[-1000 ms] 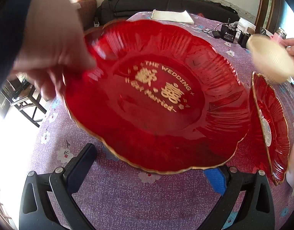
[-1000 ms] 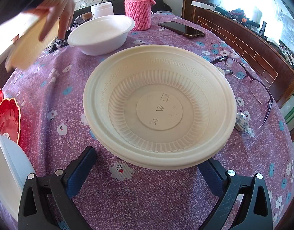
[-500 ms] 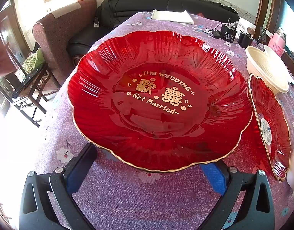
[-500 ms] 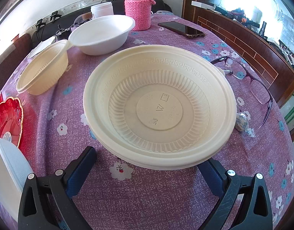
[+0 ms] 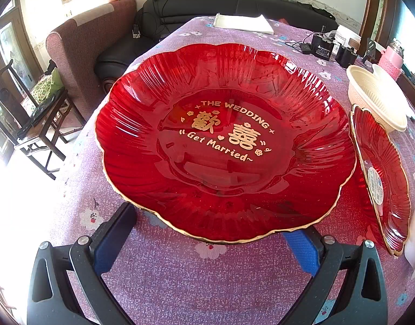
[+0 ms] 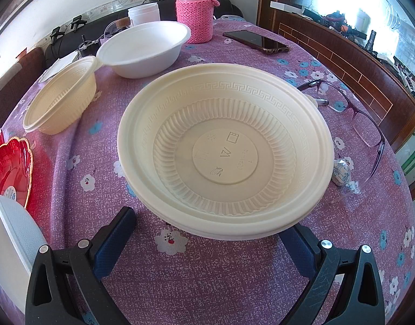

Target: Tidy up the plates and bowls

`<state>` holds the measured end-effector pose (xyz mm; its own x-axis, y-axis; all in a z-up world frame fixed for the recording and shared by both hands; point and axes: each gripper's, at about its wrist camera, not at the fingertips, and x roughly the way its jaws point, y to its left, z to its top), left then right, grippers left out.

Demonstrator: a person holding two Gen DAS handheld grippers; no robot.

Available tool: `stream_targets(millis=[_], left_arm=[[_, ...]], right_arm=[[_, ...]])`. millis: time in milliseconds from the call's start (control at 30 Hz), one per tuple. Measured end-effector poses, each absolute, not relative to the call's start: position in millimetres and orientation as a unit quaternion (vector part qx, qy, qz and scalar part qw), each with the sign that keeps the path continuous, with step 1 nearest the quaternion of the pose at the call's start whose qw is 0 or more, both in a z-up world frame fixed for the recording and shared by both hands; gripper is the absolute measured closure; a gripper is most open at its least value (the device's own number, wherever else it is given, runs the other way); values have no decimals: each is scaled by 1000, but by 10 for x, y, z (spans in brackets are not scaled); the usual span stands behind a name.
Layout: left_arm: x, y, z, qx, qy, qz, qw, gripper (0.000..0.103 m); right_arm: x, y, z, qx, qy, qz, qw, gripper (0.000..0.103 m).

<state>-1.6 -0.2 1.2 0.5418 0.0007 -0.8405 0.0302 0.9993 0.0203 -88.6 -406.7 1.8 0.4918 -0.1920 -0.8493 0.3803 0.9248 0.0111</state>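
Note:
A large red glass plate with a gold rim and gold wedding lettering lies on the purple flowered tablecloth. Its near edge sits between the fingers of my left gripper, which is open and holds nothing. A smaller red plate lies to its right. In the right wrist view a wide cream plastic bowl, stacked on another like it, rests in front of my open right gripper. A smaller cream bowl sits tilted at the left, touching a white foam bowl.
At the table's far side stand a pink knitted flask and a white jar, with a phone nearby. Glasses lie to the right. A white rounded object fills the lower left. Chargers, a sofa and a chair border the table.
A hand has let go of the large red plate and withdrawn. Another hand set the small cream bowl down beside the white foam bowl and left. Both grippers stayed still.

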Motion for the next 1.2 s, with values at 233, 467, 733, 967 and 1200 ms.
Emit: stream_targets(millis=[233, 467, 733, 967, 1200], left_arm=[[-26, 0, 9, 14, 479, -5, 878, 0], [-19, -5, 16, 10, 479, 3, 878, 0], [-11, -3, 11, 8, 478, 7, 878, 0], [-162, 17, 56, 5, 483, 6, 875, 0], [-632, 219, 188, -28, 460, -29, 887, 0]], right_arm=[[-887, -4071, 18, 99, 476, -167, 858, 1], [-888, -4072, 11, 99, 475, -167, 858, 1], [-885, -4077, 12, 99, 475, -167, 858, 1], [-959, -4092, 30, 87, 500, -121, 853, 1], [-1452, -4037, 356, 6, 465, -97, 880, 1]])
